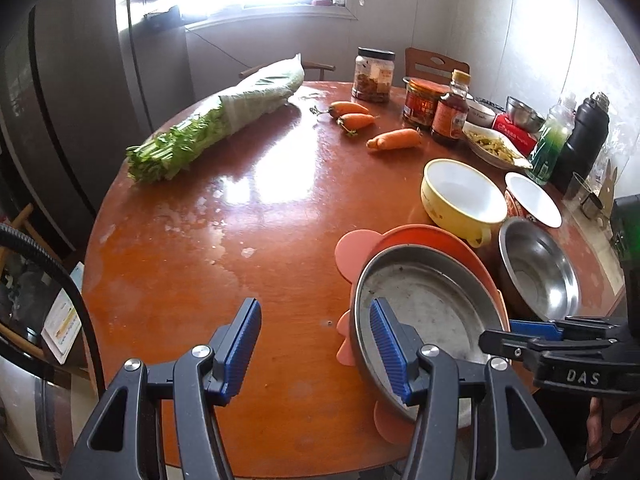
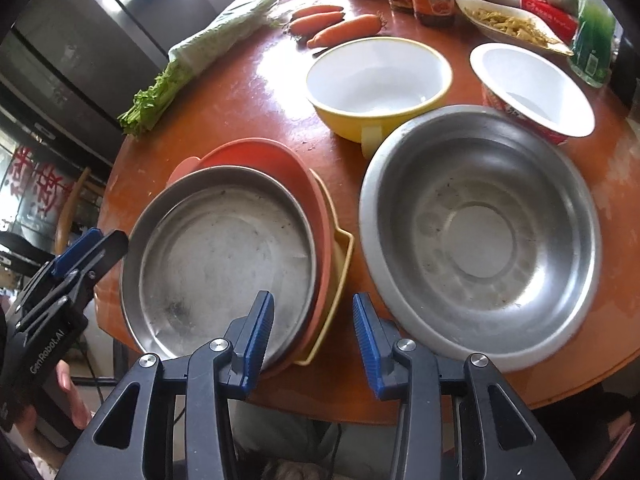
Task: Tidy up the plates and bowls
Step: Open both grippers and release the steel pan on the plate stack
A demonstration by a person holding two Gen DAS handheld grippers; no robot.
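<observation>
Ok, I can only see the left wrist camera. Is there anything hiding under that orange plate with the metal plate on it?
Observer: Yes. A yellow tray lies under the orange plate, and the metal plate is on top of both.
Operator: Is the other gripper grabbing them?
Observer: No. The right gripper has its fingers apart. They sit either side of the stack's near edge and are not pinching it.
</observation>
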